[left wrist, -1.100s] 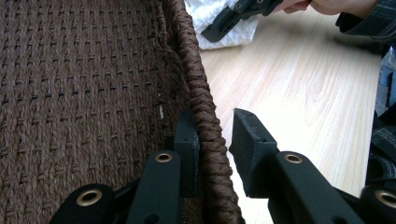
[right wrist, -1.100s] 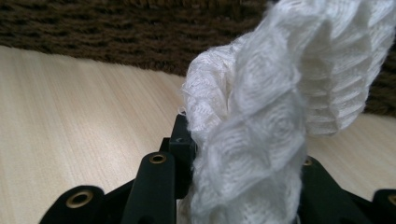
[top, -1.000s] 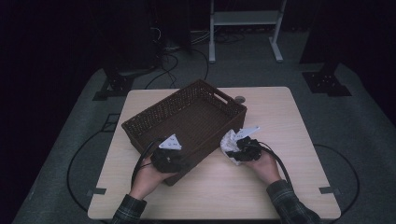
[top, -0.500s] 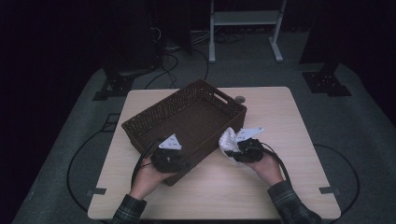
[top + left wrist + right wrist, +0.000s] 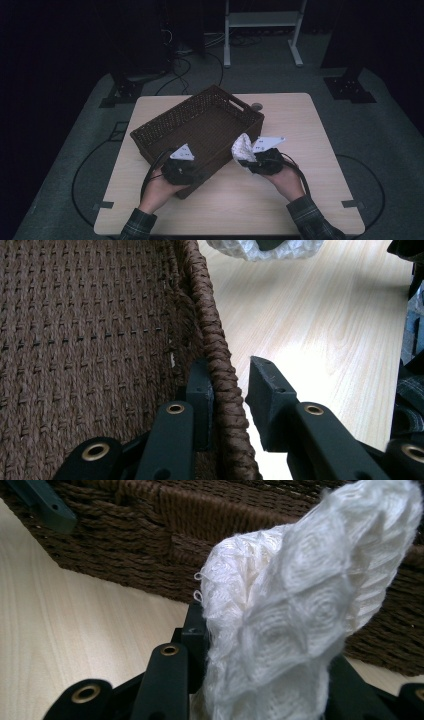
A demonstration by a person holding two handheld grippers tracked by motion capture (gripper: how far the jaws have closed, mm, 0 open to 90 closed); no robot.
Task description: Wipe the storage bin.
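Lifted a little since the earlier frame, the right gripper (image 5: 250, 159) is clamped on a soft white quilted cloth (image 5: 243, 147), just beside the dark brown woven basket (image 5: 165, 125) over the pale wooden table (image 5: 300, 125). The left gripper (image 5: 226, 390) straddles the basket's rim; whether its jaws pinch it I cannot tell. Light and floppy, the cloth probably droops, so a grip on the bunched middle suits it best.

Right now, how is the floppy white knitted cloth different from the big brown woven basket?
The white knitted cloth is pale, soft and crumpled; the brown woven basket is dark, stiff and box-shaped. The cloth is much smaller than the basket. The cloth is lifted off the wooden table, pinched in the right gripper; the basket sits on the table, with the left gripper straddling its rim. Both have a bumpy, textured surface, and each has a gripper on it.
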